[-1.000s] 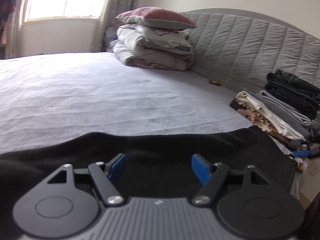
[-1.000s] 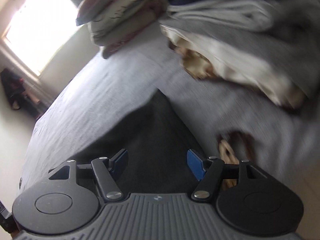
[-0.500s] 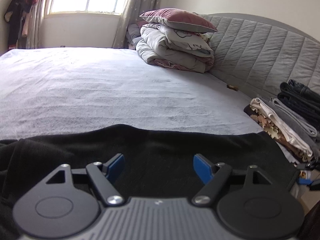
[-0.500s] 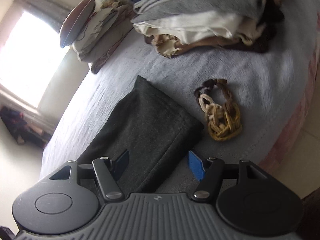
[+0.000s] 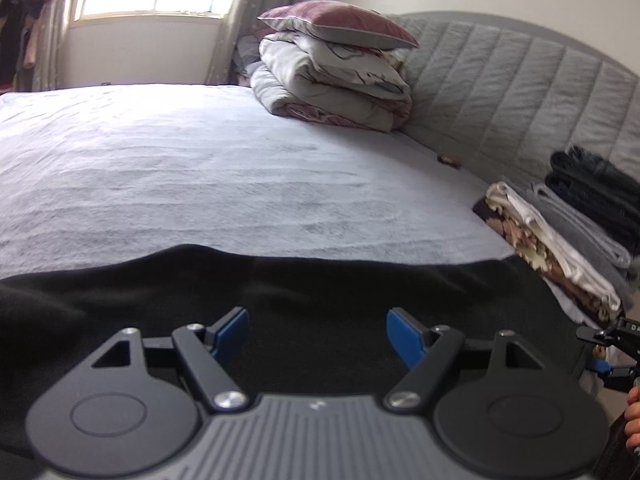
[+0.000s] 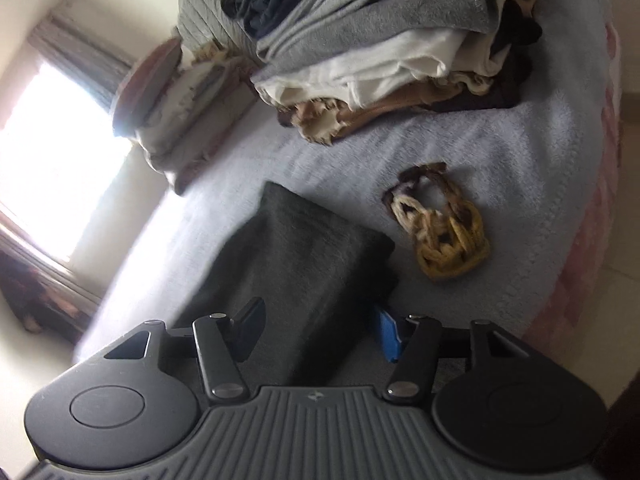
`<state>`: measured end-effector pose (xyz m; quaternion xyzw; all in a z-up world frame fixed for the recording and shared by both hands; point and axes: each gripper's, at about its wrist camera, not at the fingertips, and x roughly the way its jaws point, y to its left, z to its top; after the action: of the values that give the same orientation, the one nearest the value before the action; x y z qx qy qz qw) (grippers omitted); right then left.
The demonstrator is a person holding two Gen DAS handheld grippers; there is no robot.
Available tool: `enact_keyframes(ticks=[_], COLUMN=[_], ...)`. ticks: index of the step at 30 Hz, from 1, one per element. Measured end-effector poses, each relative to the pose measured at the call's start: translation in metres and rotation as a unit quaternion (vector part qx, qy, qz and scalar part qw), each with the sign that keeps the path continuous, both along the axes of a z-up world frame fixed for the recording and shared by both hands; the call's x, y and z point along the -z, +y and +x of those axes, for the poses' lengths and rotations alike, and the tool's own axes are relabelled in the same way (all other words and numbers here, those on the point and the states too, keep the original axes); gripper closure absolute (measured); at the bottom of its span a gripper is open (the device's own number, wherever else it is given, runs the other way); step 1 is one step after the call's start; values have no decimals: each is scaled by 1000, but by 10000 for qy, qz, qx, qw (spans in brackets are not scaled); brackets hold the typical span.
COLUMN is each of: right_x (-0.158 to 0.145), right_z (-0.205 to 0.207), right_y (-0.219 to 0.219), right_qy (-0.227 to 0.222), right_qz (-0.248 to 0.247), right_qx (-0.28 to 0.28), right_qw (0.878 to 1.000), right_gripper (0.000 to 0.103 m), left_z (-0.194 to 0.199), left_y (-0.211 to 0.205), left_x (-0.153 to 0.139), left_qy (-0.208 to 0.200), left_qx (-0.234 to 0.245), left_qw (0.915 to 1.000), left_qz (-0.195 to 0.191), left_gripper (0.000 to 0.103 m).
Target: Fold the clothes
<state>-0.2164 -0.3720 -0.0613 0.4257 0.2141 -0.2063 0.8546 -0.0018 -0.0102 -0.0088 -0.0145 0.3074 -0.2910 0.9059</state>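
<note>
Both grippers, left [image 5: 316,334] and right [image 6: 318,330], gape wide, gripping nothing, above the black garment [image 5: 320,288] on the bed [image 5: 200,176]

Pale grey bed [image 5: 208,168], carrying a black garment [image 5: 320,288] at the near edge, a stack of folded clothes [image 5: 560,232] near the headboard, piled bedding [image 5: 332,80], and a knotted yellow-brown cord [image 6: 444,236].

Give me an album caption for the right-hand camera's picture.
Open right claw poised over a folded dark garment on the bed.
</note>
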Motion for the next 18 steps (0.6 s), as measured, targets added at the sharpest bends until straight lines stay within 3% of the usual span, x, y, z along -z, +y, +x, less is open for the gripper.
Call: enact_keyframes(ticks=[6,11,13,15,18], right_x=[2,9,11,10,6], right_z=[3,15,19,21,23], right_y=[23,29,31,33,34], right_qy=[23,-78,-116,-68,-77], right_qz=[-407,-589,-672,-793,-941], right_qx=[-167,268,510,684,707], right_qw=[9990,9979,9964,9945,9930], right_gripper=[44,45,49,68,77], left_z=[-3,-2,0,4,16], left_y=[-13,-16,-17,-21,-29], left_x=[7,12,12,12,10], left_qy=[-27,17,-5,-59,-83], left_qx=[145,171,240,429,768], left_qw=[9996,9994,9994,9990,9966], left_qz=[242,307,259,117,-279], left_gripper=[25,25,25,27,39])
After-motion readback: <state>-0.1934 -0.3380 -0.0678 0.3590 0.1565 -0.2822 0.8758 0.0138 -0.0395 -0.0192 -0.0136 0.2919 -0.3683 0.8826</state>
